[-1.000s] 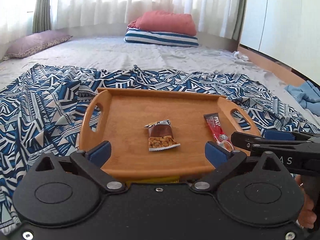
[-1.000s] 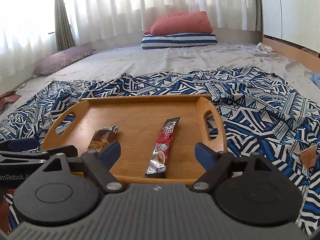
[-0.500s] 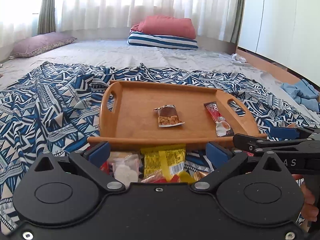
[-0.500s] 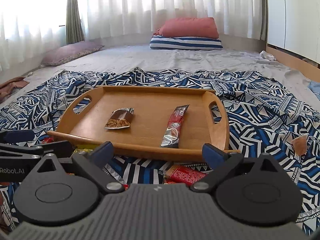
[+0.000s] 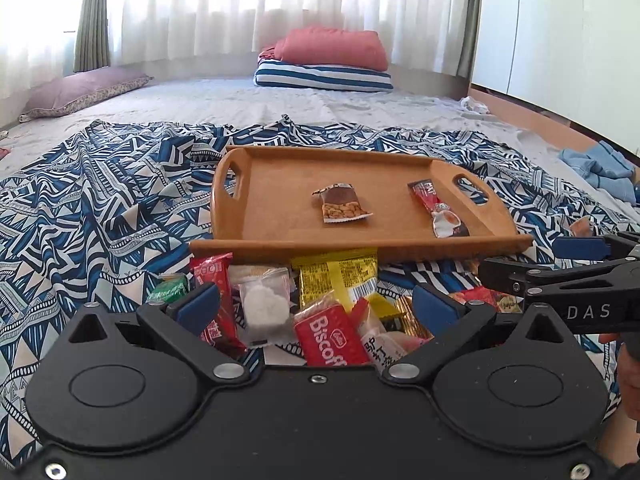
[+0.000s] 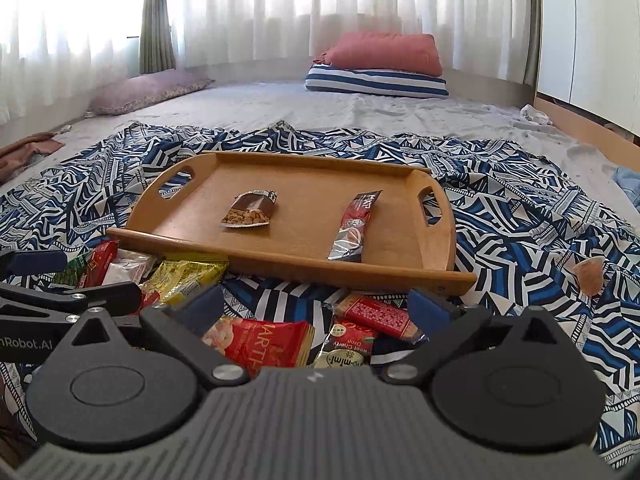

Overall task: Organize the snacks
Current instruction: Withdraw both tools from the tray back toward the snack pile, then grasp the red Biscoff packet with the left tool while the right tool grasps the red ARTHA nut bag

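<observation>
both tongs are pulling back from the wooden tray (image 5: 260,216) holding nut bar (image 5: 340,208) and coffee stick (image 5: 438,210), right tongs (image 6: 316,308) just opening wide, left tongs (image 5: 316,304) empty, now hovering over the loose snack pile (image 5: 320,304) for next pick

Strong daylight pours through the white curtains (image 5: 248,4) at the far side, and they burn out to near pure white, most of all at the upper left of both views. The wooden tray (image 6: 304,268) and the patterned cloth (image 5: 92,200) are evenly lit, with soft, faint shadows. Straight lines bow toward the edges, and the corners go dark. Focus is sharp throughout, without motion blur.
</observation>
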Available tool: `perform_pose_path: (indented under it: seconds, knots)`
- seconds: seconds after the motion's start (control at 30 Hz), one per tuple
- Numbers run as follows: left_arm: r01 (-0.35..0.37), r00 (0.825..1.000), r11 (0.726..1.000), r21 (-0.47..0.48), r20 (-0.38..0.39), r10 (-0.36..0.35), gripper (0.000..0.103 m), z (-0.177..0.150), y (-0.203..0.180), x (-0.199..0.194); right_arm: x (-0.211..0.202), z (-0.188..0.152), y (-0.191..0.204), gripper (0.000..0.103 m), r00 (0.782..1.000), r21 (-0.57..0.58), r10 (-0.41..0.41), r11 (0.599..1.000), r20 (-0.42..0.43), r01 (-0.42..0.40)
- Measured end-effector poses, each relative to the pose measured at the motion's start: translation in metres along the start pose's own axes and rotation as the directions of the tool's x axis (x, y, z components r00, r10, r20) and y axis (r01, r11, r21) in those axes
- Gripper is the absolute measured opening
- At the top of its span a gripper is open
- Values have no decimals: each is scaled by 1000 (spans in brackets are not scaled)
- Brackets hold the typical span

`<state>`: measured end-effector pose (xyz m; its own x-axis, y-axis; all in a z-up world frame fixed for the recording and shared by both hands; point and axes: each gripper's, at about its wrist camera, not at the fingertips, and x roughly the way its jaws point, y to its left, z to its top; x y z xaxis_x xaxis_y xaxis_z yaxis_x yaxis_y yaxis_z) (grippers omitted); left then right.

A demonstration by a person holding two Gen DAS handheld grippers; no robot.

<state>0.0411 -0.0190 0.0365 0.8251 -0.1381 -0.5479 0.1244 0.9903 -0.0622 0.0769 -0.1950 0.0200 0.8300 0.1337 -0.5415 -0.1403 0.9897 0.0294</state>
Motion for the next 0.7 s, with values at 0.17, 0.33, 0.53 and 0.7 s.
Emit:
perform_pose_path:
  seconds: [0.17,0.33,0.53,0.7]
  knots:
    - [1,1000,1000,-1,-5,-1,102,-5,2,0,-1,-6,1,103,1000,-3,4,1000,-14,-4]
    - [-3,1000,1000,-3,-14,3,102,-8,3,1,0,-10,2,103,1000,-9,3,1000,-25,-3]
    - [-8,1000,1000,-7,-26,8,102,-14,5,4,3,-16,4,103,999,-13,6,1000,-43,-6]
    - [-5,999,1000,-8,-38,4,102,-19,7,6,7,-22,7,103,998,-20,7,1000,-59,-8]
